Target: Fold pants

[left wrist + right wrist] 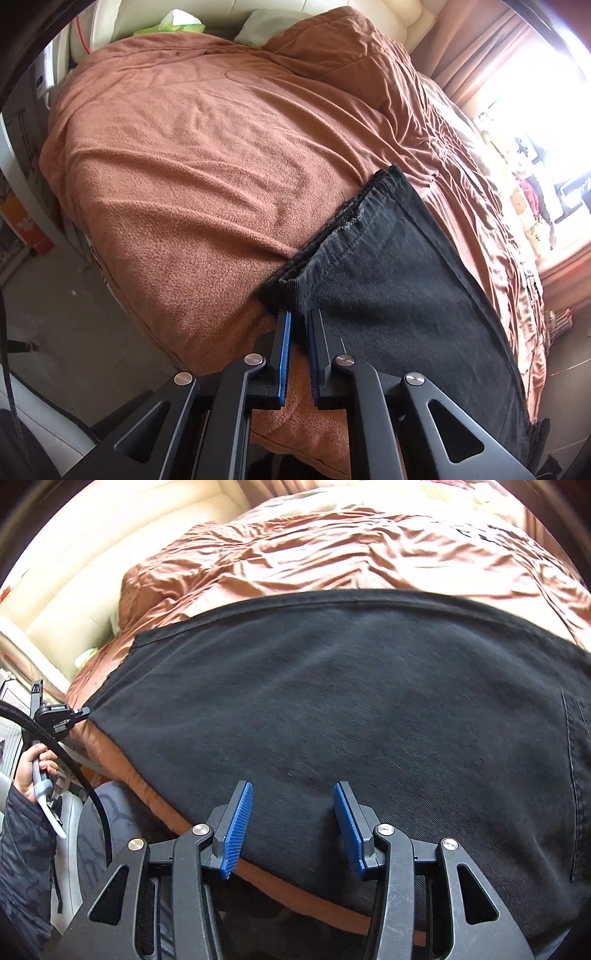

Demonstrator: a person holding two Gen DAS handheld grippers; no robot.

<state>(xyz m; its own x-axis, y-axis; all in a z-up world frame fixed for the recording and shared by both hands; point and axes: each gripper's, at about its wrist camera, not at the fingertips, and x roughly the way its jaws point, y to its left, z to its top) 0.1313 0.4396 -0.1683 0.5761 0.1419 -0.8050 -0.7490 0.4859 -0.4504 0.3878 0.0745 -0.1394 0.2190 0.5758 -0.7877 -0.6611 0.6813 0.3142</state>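
Black pants (pixel 399 291) lie folded lengthwise on an orange blanket (pixel 207 158) over the bed. In the left wrist view my left gripper (pixel 298 314) is nearly closed, pinching the near corner of the pants' leg hems (pixel 291 286). In the right wrist view the pants (pixel 351 709) spread wide across the bed, with a back pocket (pixel 578 775) at the far right. My right gripper (pixel 293 792) is open and empty, its blue pads (pixel 238 827) hovering just over the pants' near edge. The left gripper (pixel 79 712) shows at the far left, at the pants' corner.
A pillow (pixel 258 26) and a green item (pixel 173 26) lie by the cream headboard (pixel 92 572). A bright window with curtains (pixel 480 48) is to the right. Bare floor (pixel 55 314) runs along the bed's left side. A person's hand (pixel 33 771) holds the left gripper's handle.
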